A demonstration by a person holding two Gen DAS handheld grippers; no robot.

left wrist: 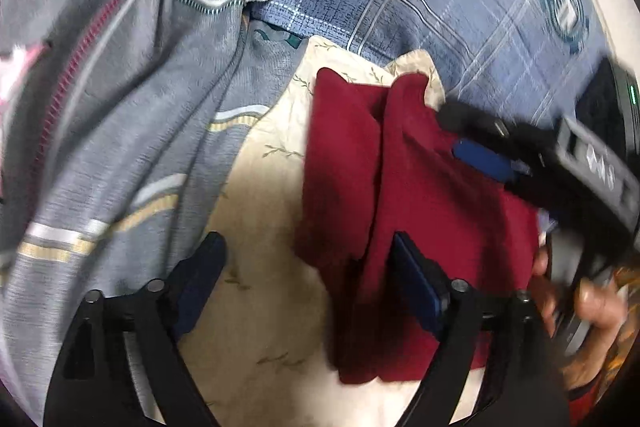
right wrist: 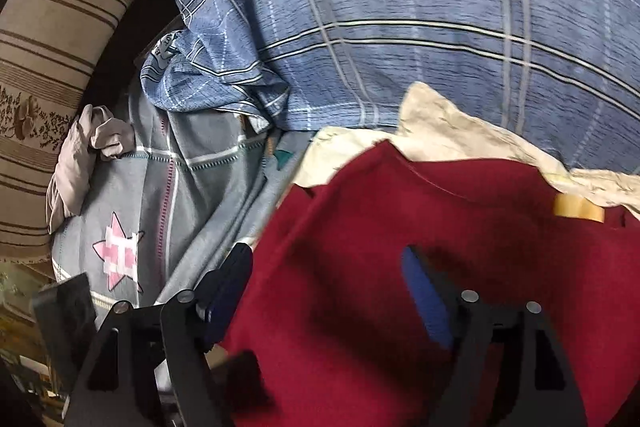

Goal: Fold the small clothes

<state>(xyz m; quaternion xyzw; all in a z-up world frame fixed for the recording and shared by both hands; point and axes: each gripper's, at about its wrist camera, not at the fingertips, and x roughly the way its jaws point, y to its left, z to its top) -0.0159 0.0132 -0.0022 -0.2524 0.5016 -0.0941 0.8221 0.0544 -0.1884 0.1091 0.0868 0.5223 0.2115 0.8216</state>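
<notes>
Blue plaid bedding [right wrist: 420, 27] fills the far side of the bed, grey patterned quilt [left wrist: 120, 115] bunched on the left, both cut off by the frame. Cream cloth [left wrist: 264, 227] lies between them, mostly hidden under the red garment [left wrist: 420, 207], which sits folded lengthwise on it. Left gripper [left wrist: 308, 283]: jaws apart, one finger on the red edge, nothing pinched. Right gripper [right wrist: 332, 291]: jaws apart over the red fabric, grip hard to judge from blur. Small tan object [right wrist: 578, 211] at the garment's far edge, can't identify
</notes>
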